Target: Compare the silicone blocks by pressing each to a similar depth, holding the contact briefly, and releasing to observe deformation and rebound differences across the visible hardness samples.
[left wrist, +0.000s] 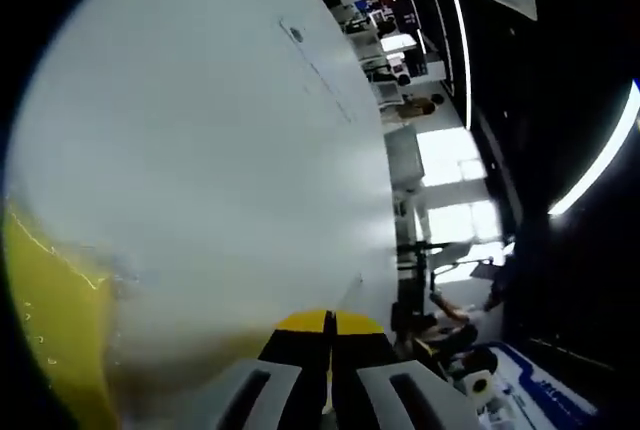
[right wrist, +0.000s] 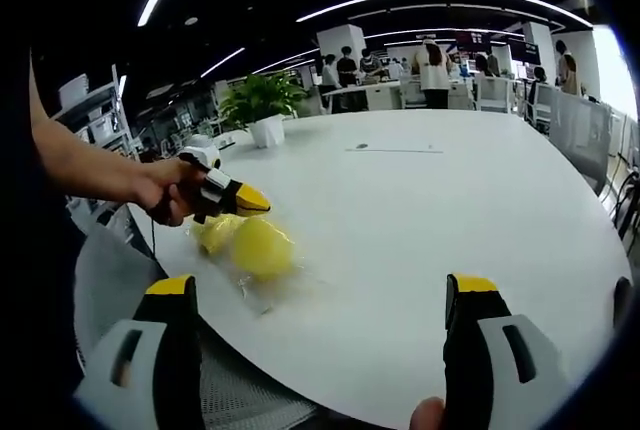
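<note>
White table (right wrist: pixel 440 210) carries two yellow blocks (right wrist: pixel 262 247) in clear wrapping, lying just ahead of the right gripper (right wrist: pixel 325 315), nearer its left jaw — jaws spread wide, grasping nothing. Left gripper (right wrist: pixel 238 200), held in a hand (right wrist: pixel 165 190), hovers close above the blocks with tips pressed together; whether it touches them cannot be told. A potted plant (right wrist: pixel 262 105) stands at the table's far edge, people beyond. In the left gripper view, a blurred yellow block (left wrist: pixel 50 320) sits left of the clenched jaws — its edges indistinct.
</note>
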### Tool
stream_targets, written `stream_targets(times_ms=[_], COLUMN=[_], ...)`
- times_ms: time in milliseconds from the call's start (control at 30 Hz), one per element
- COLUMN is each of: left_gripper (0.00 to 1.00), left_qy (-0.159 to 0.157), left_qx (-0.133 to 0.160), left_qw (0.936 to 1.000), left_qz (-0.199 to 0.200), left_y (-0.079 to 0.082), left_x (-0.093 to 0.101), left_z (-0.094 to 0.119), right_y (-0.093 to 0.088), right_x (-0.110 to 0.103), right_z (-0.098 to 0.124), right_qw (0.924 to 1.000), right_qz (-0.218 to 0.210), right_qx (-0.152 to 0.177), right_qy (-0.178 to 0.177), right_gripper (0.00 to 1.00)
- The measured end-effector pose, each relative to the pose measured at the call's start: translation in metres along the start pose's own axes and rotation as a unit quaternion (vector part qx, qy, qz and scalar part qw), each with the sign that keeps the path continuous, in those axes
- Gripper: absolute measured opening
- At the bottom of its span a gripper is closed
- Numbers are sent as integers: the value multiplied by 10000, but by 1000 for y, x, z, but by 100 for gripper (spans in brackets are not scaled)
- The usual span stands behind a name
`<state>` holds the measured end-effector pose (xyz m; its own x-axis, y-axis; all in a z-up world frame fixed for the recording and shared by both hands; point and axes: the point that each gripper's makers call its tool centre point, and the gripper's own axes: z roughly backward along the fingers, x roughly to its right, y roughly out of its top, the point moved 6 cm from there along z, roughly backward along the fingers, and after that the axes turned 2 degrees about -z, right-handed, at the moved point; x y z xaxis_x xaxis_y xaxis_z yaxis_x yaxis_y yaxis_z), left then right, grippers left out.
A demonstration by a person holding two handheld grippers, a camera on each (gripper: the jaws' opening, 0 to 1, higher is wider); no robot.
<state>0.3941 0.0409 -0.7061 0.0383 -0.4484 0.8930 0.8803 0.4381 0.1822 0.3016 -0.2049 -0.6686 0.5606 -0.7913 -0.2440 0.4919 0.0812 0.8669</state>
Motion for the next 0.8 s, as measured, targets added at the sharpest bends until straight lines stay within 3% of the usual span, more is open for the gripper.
stream_targets(times_ms=[333,533,800], left_gripper=[0,0,0], left_qy=[-101,-315,-217], left_qx=[181,327,423], left_qw=[9993,9968,9920], left_qz=[-295,-652,-1170], left_y=[6,11,27], left_x=[18,40,47], left_z=[13,18,28], right_y=[5,7,10], right_x=[-2,-3,-5], right_z=[3,4,6], right_qw=[9999,9998,9997], right_qz=[37,41,81], right_qx=[121,182,248], right_qy=[-17,-21,-19], right_gripper=[97,97,97])
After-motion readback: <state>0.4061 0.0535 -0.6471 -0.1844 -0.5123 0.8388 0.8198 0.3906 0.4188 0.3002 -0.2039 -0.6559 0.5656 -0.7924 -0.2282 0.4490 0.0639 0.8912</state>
